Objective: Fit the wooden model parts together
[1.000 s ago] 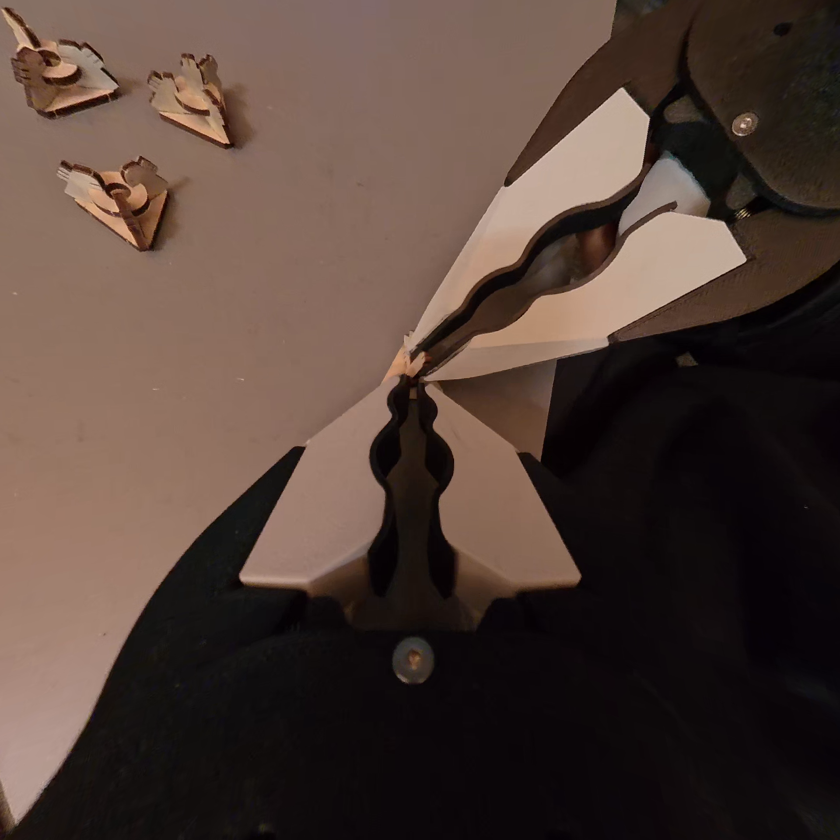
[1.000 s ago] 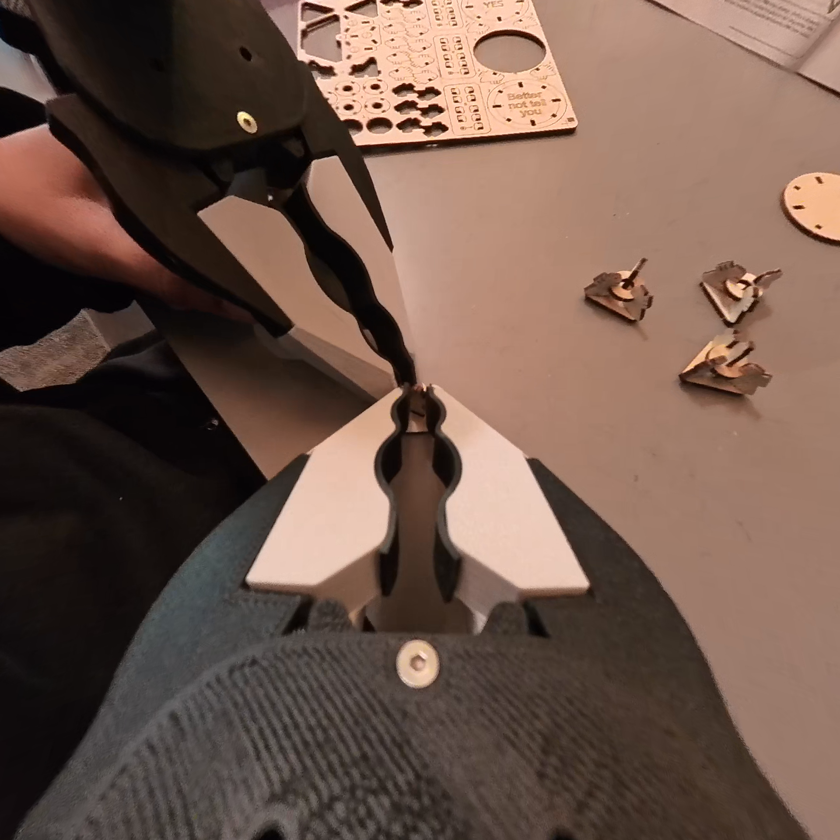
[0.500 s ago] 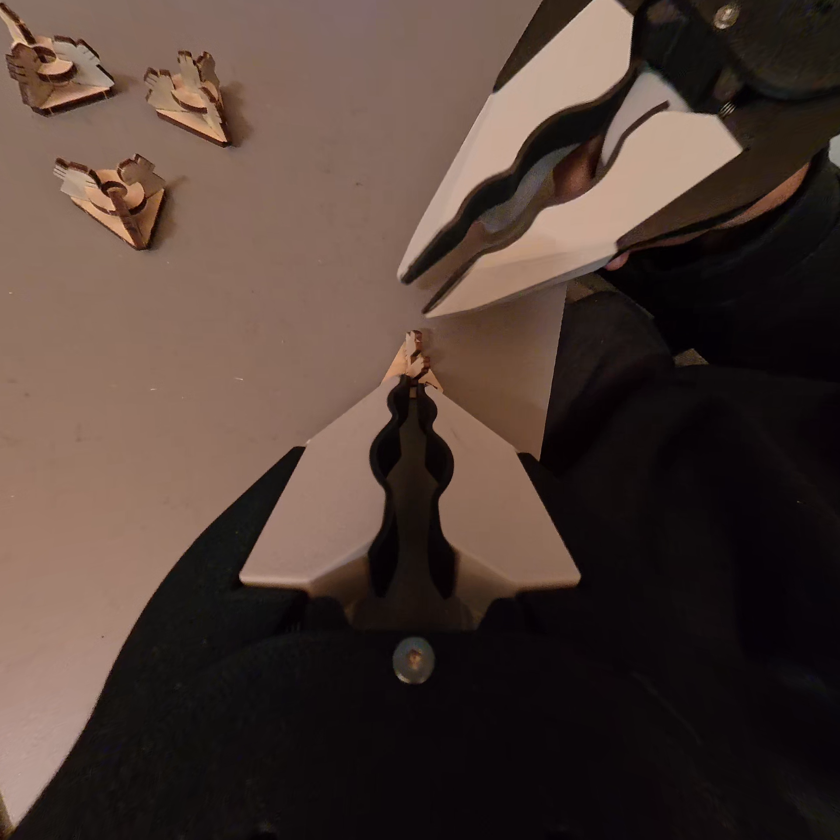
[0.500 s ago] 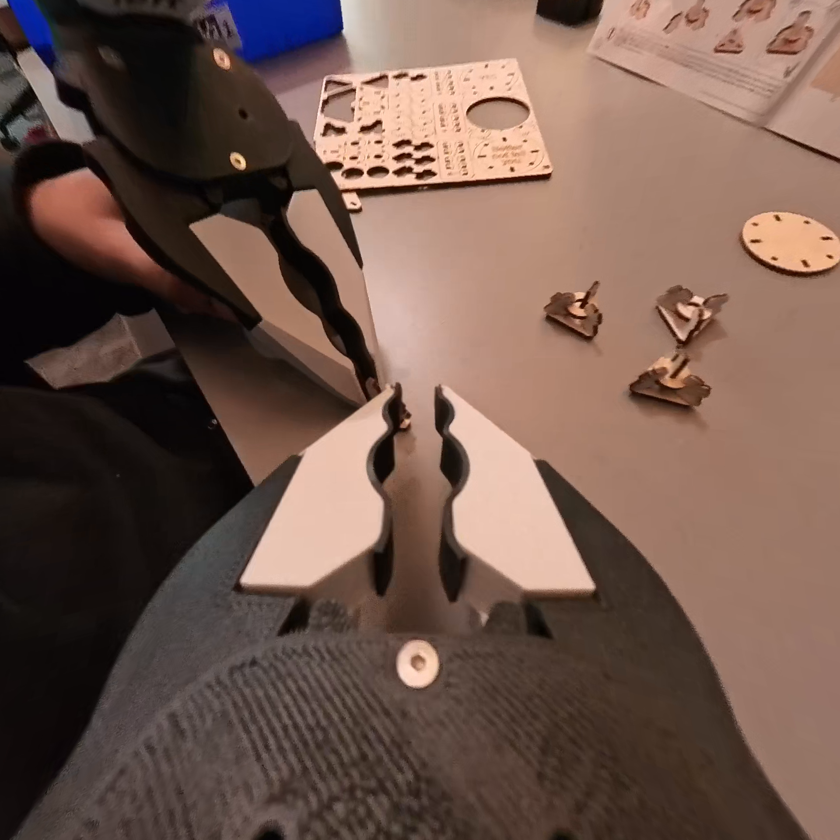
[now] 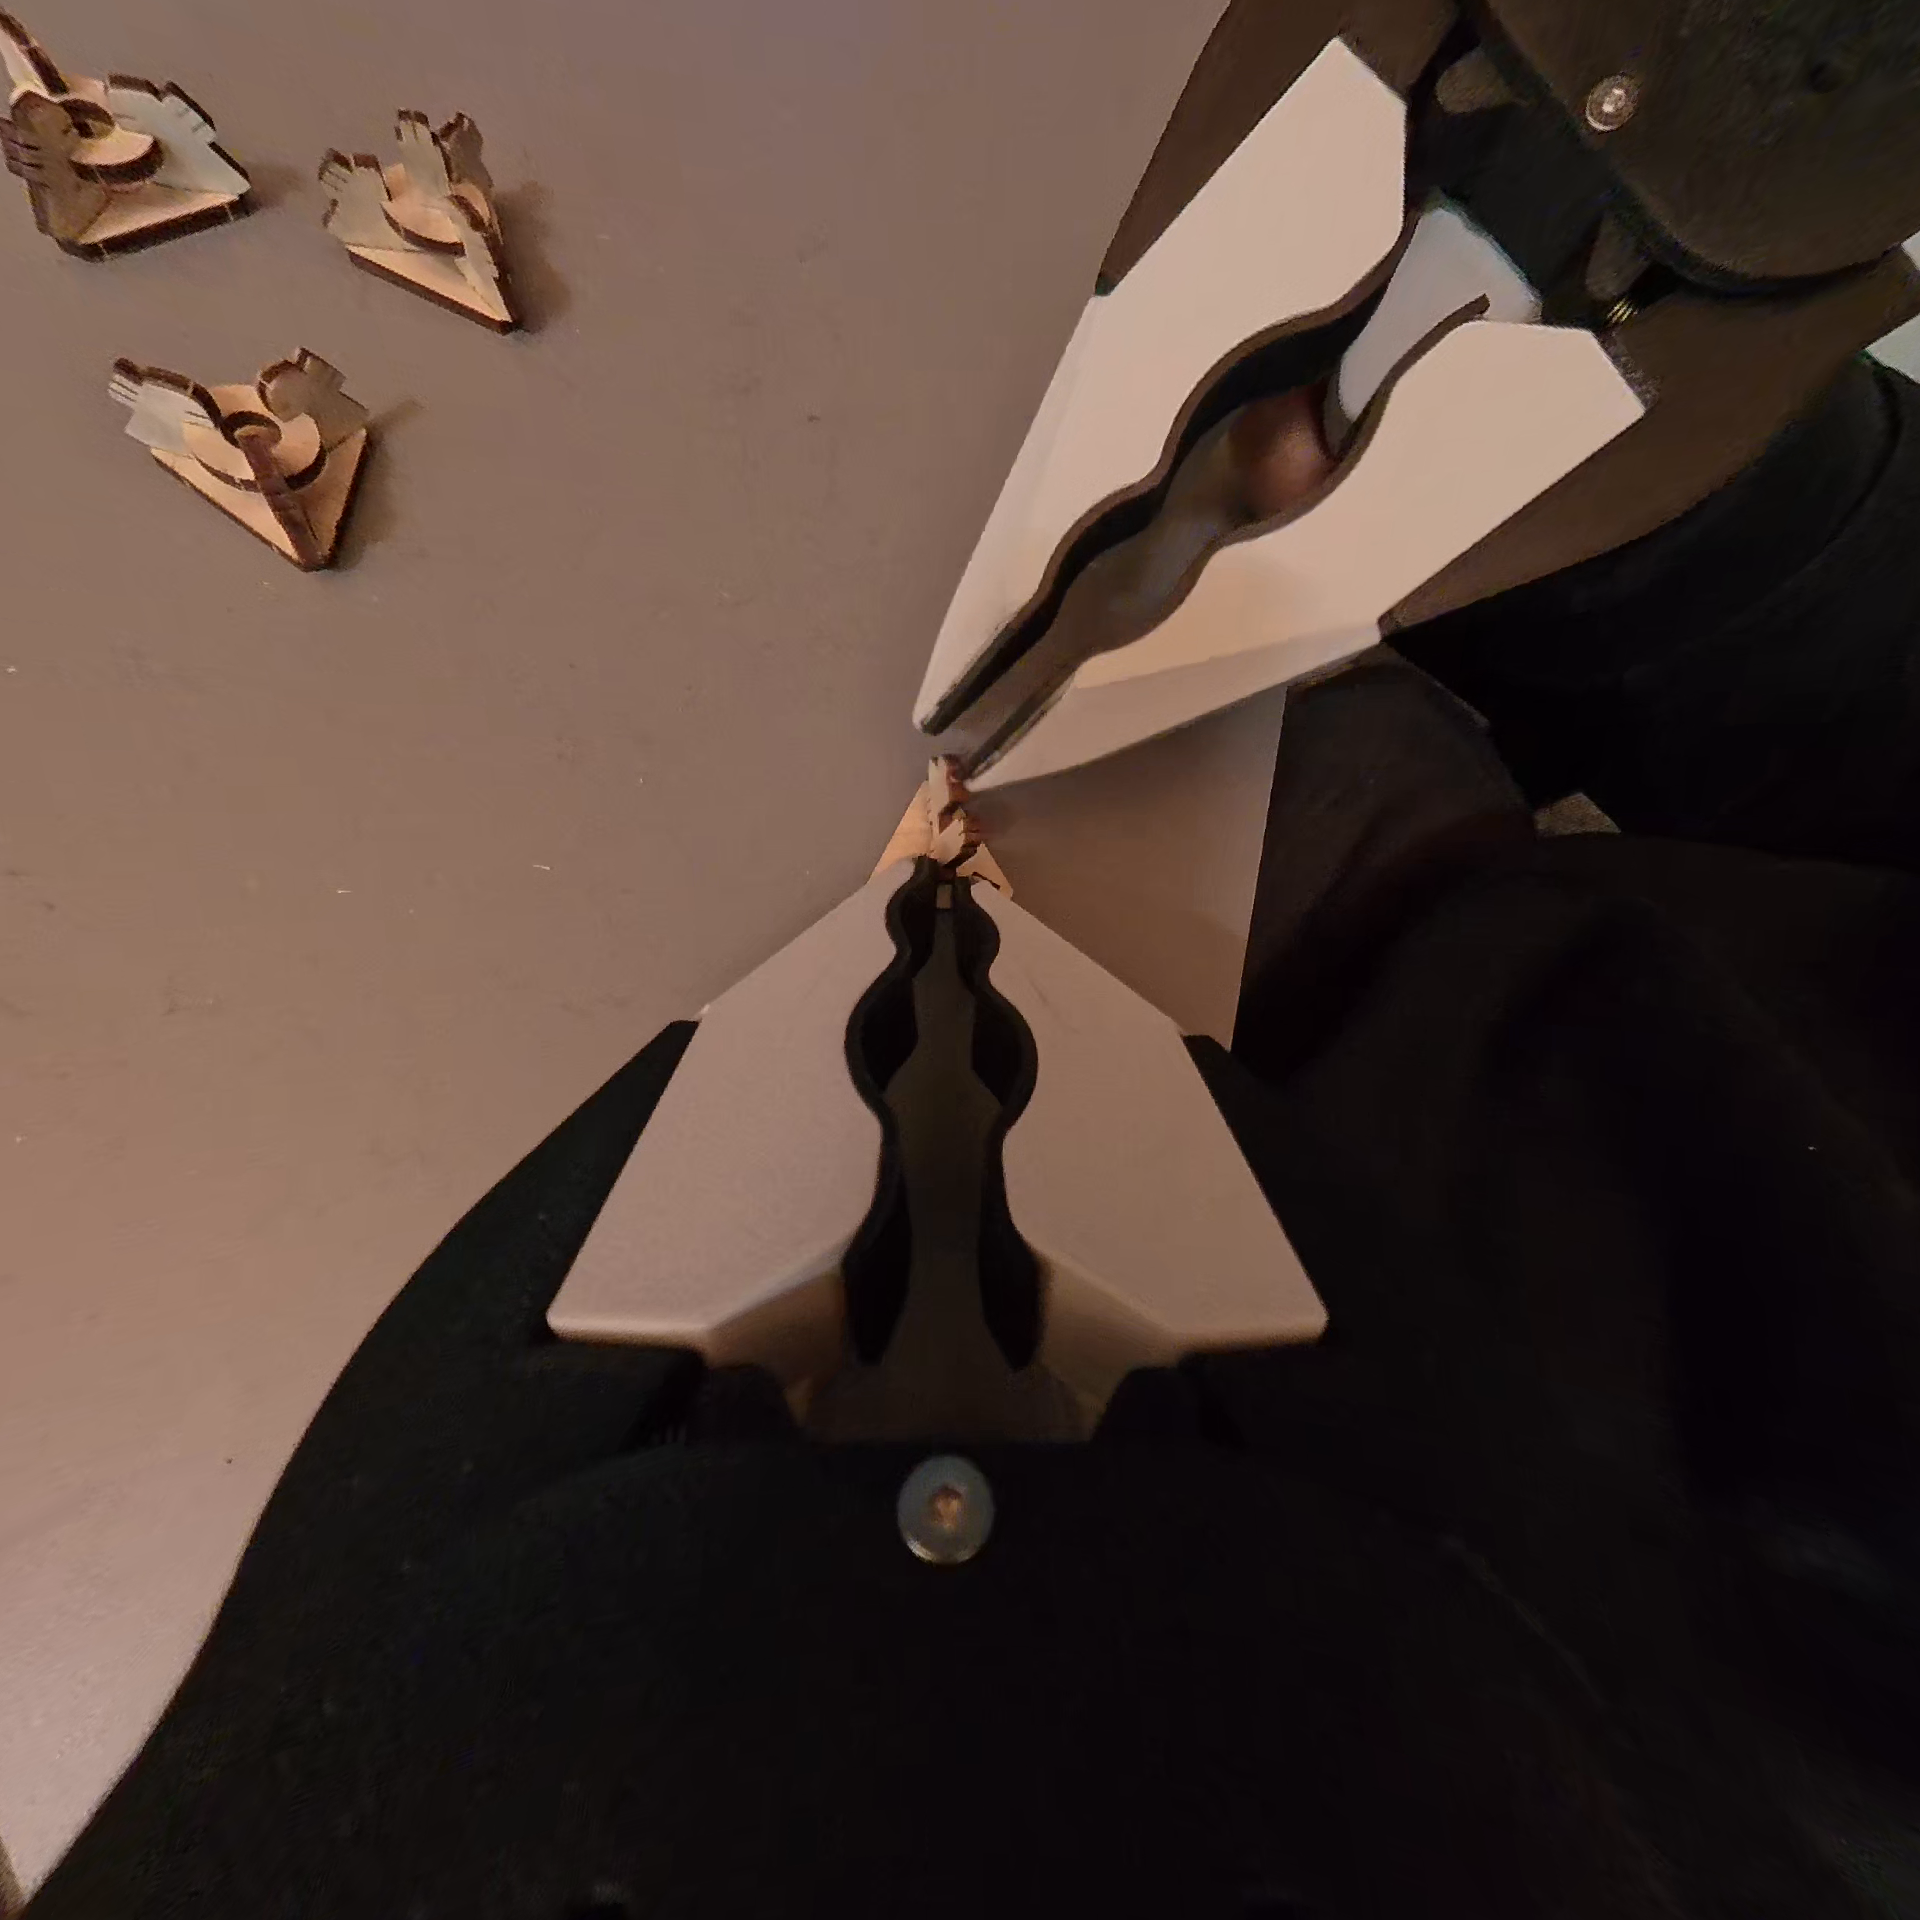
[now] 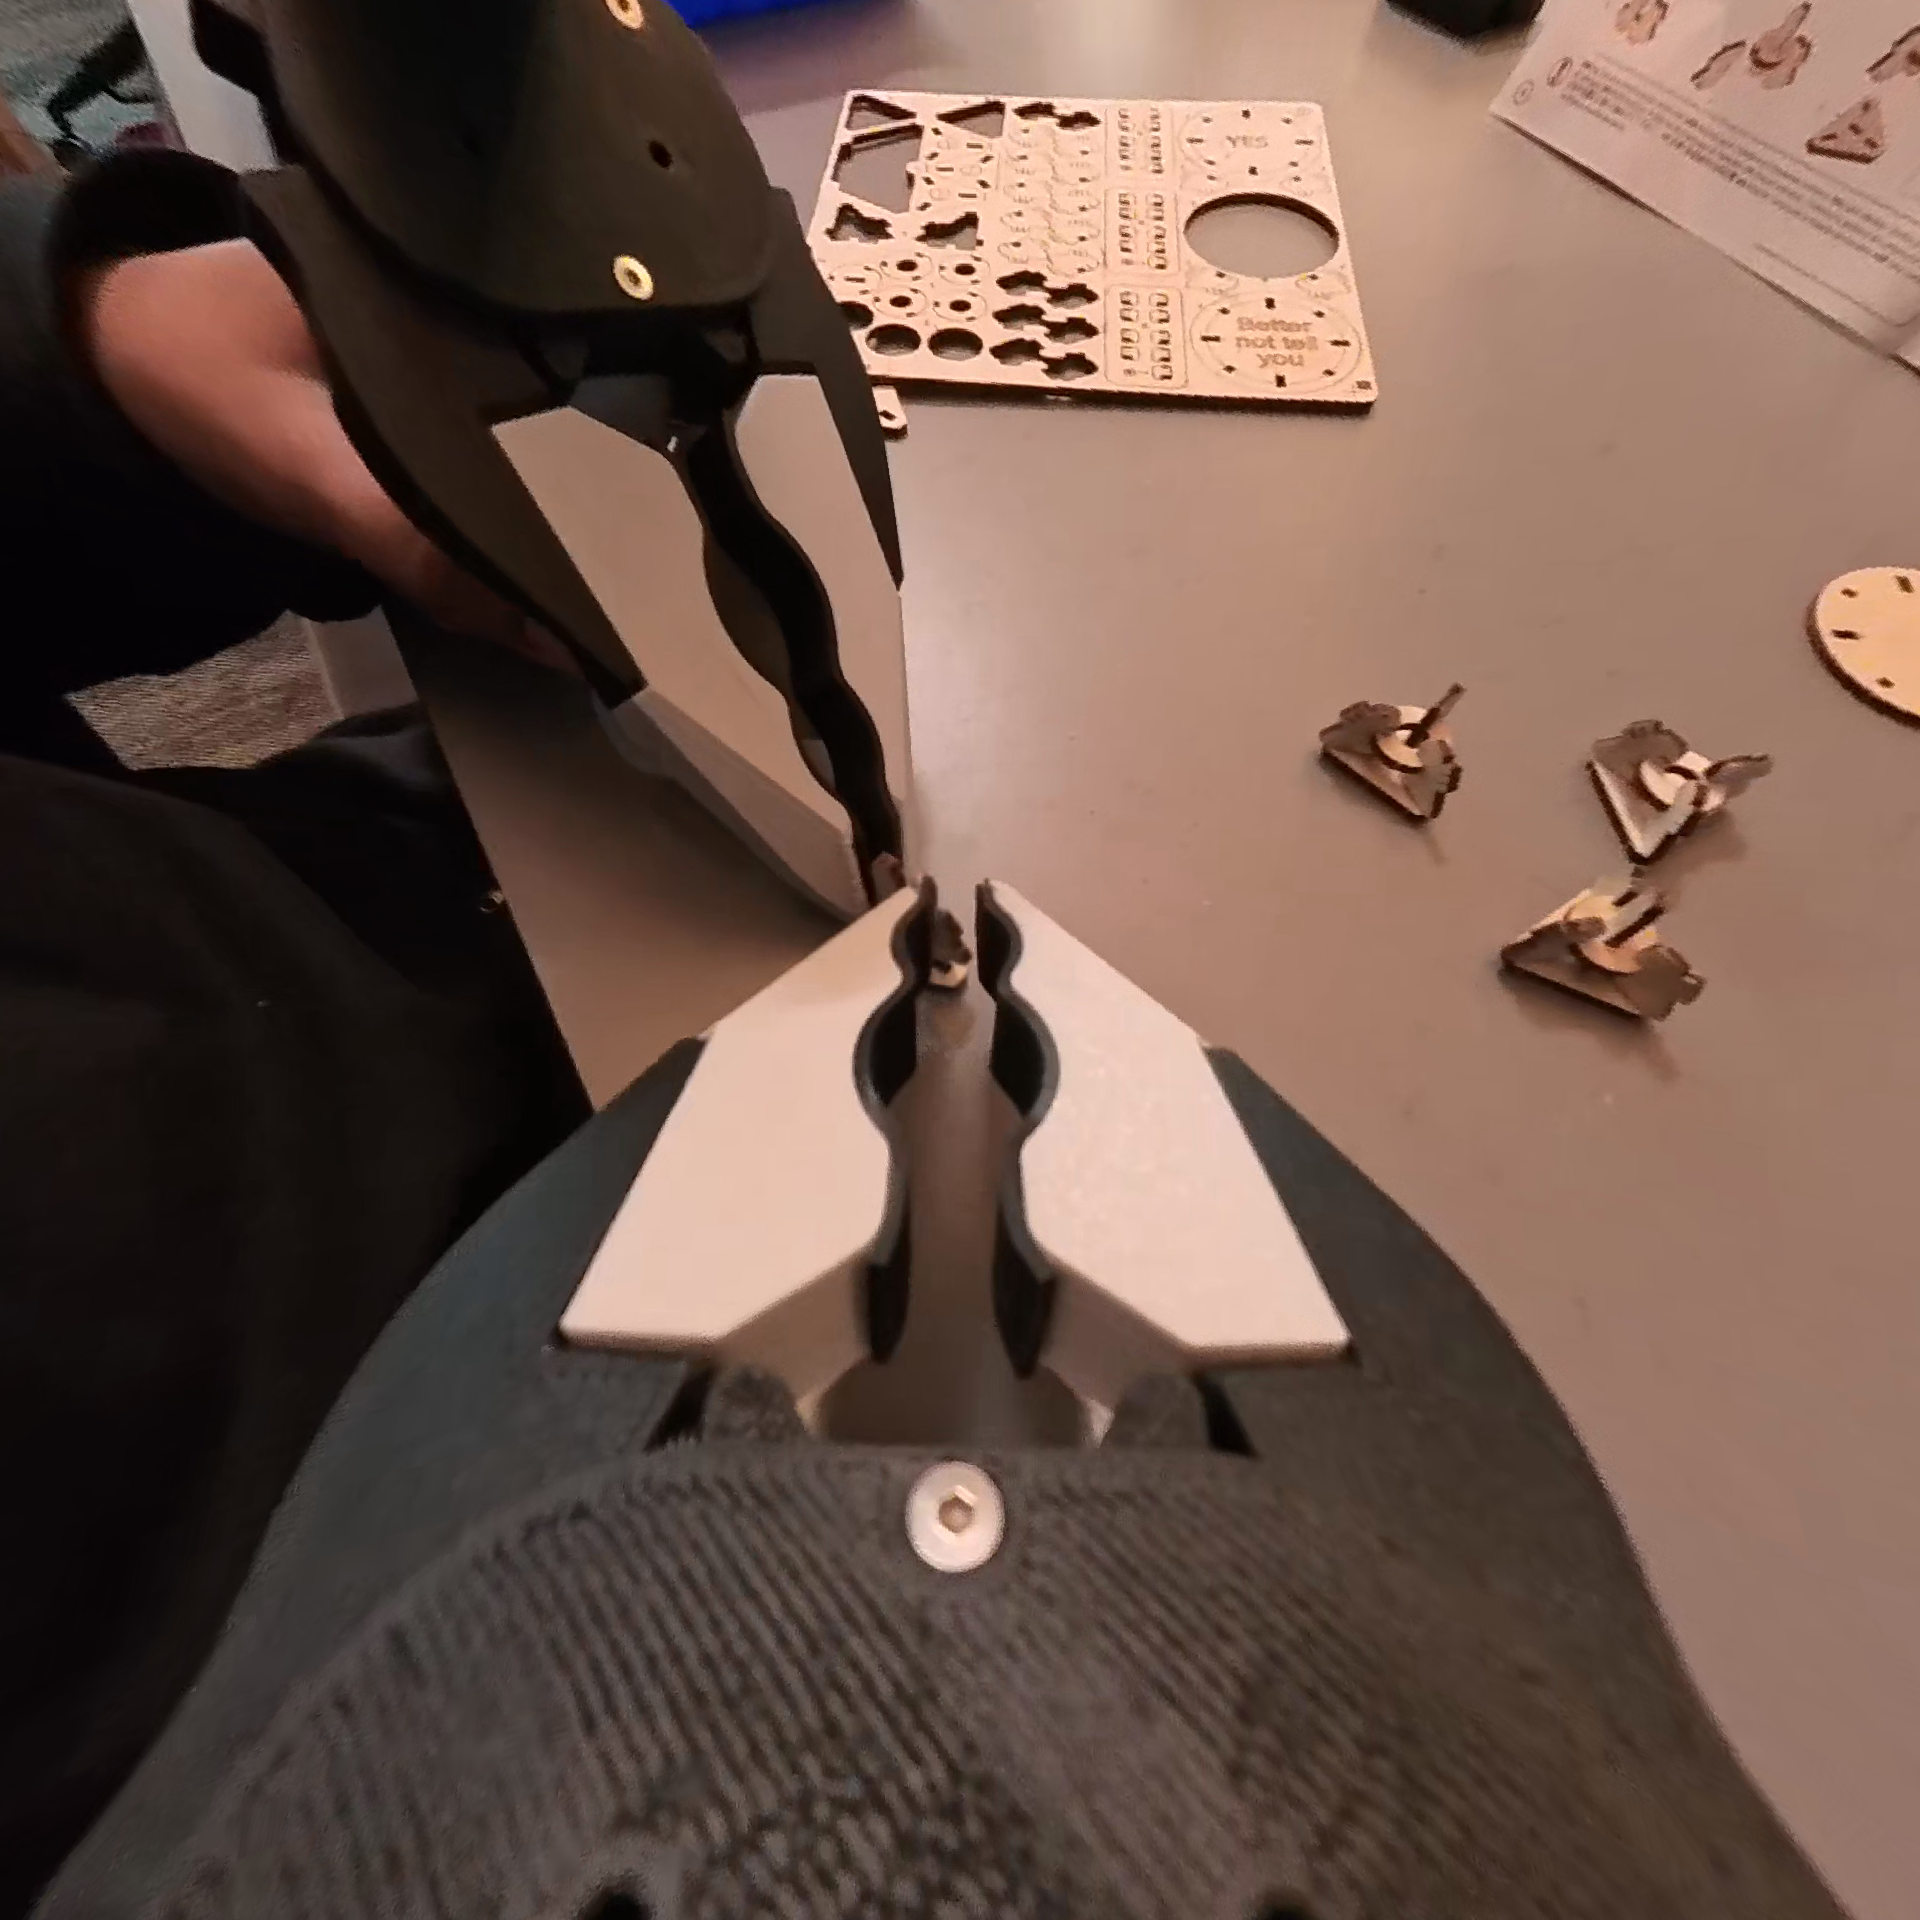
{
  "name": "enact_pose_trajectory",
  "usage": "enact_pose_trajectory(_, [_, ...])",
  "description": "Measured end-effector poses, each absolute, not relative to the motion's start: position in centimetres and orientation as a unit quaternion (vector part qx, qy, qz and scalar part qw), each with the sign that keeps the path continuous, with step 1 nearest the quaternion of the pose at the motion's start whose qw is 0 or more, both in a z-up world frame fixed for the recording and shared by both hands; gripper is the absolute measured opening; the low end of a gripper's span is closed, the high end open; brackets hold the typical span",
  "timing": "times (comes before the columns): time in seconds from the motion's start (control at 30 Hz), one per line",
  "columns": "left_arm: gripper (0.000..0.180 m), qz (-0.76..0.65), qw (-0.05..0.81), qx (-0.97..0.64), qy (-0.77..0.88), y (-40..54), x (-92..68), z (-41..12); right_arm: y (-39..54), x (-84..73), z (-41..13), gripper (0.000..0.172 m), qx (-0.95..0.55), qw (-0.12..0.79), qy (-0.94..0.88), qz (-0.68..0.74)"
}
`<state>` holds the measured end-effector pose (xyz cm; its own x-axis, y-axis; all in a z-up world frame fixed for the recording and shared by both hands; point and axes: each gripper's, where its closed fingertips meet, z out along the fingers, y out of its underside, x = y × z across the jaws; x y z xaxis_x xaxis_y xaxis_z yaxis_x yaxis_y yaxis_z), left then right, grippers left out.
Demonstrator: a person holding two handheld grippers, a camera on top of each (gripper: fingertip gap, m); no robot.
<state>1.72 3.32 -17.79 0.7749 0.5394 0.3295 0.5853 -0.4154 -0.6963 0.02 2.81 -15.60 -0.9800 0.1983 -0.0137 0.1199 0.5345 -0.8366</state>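
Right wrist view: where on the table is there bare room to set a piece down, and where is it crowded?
Bare grey table runs between the cut-out wooden sheet and the three small wooden assemblies, and again nearer than the assemblies, along the right. It is crowded at the meeting jaws, where the left gripper pinches a small wooden piece.

Three small wooden assemblies (image 6: 1600,831) sit right of frame on the table (image 6: 1195,644); the punched sheet (image 6: 1091,239) lies top centre, a disc (image 6: 1870,649) at the right edge.
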Motion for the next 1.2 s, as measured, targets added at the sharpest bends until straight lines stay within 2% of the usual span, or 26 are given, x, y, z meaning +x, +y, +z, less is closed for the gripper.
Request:
enact_pose_trajectory(0.43, [0.004,-0.033,0.425,-0.84,-0.336,3.41,1.71,-17.83,3.0,0.38,-15.99,0.0,-0.089,0.031,-0.881,0.464])
enact_pose_trajectory(0.63, [0.011,-0.034,0.429,-0.839,-0.333,3.75,1.72,-17.7,2.91,0.48,-16.03,0.0,-0.09,0.03,-0.883,0.46])
enact_pose_trajectory(0.87, [0.004,-0.03,0.431,-0.837,-0.335,3.87,1.53,-17.64,2.99,0.35,-16.01,0.0,-0.093,0.035,-0.884,0.457])
enact_pose_trajectory(1.2, [0.004,-0.019,0.428,-0.84,-0.334,3.93,1.43,-17.66,3.38,0.11,-16.05,0.004,-0.105,0.036,-0.885,0.452])
